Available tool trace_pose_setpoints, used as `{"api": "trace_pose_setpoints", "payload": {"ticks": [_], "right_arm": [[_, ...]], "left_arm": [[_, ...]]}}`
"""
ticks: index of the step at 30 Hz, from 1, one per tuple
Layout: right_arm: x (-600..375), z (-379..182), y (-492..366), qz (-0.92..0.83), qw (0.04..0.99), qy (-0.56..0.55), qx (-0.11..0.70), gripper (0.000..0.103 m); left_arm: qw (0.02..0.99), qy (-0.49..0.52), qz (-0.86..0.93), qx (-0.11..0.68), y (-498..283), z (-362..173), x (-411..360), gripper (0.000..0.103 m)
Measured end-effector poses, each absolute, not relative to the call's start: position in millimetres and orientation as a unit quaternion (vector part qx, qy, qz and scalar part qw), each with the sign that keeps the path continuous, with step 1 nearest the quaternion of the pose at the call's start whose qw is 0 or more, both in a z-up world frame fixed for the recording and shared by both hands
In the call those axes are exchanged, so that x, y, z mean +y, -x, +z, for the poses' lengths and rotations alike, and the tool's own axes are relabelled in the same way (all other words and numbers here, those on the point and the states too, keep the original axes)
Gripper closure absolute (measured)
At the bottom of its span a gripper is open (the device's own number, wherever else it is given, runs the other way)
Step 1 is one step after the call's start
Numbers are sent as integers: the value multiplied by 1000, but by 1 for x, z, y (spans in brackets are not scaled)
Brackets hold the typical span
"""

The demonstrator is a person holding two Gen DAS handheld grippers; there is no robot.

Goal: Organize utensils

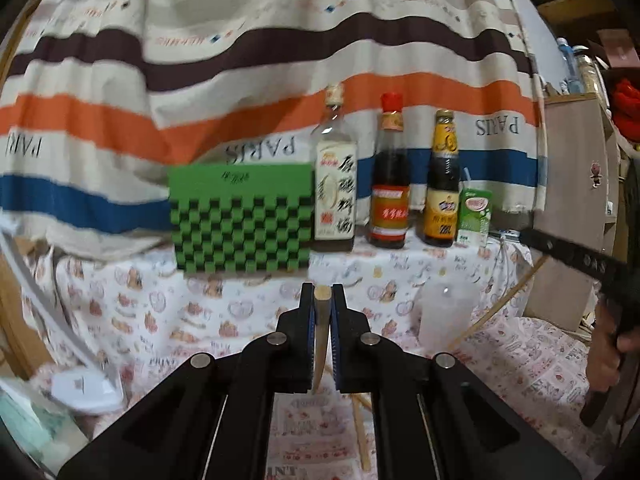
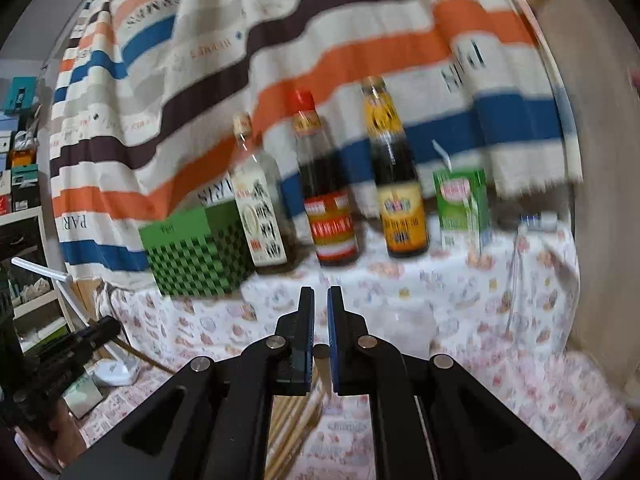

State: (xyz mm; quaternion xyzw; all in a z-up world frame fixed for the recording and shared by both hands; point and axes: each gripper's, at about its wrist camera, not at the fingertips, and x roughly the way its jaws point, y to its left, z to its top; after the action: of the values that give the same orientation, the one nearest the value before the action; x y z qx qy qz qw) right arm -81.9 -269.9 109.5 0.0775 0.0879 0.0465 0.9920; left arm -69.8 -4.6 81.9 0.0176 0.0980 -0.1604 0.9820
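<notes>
Pinching one chopstick (image 1: 321,320) each: left gripper (image 1: 321,300) & right gripper (image 2: 321,300) pressed on thin, light, stiff, slippery sticks; grip mid-shaft btwn pads.

right gripper (image 2: 321,312) at bottom centre is pinching a chopstick (image 2: 321,351), three sauce bottles (image 2: 331,200) lined up behind, green box (image 2: 192,256) left.

The surface (image 1: 132,308) is covered by a patterned cloth. Ahead of the tongs stand a green checkered box (image 1: 240,218), three bottles (image 1: 390,172) and a green drink carton (image 1: 475,216) in a row. Wooden chopsticks (image 2: 294,412) lie beneath the tongs.
</notes>
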Motion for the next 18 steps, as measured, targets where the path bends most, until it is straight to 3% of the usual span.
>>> {"api": "trace_pose_setpoints", "payload": {"ticks": [10, 18], "right_arm": [[-298, 183, 62, 36, 991, -128, 33, 96], [-359, 197, 42, 15, 977, -198, -77, 96]], "left_arm": [[968, -6, -230, 103, 62, 149, -43, 97], [950, -13, -290, 114, 39, 190, -100, 97]]}}
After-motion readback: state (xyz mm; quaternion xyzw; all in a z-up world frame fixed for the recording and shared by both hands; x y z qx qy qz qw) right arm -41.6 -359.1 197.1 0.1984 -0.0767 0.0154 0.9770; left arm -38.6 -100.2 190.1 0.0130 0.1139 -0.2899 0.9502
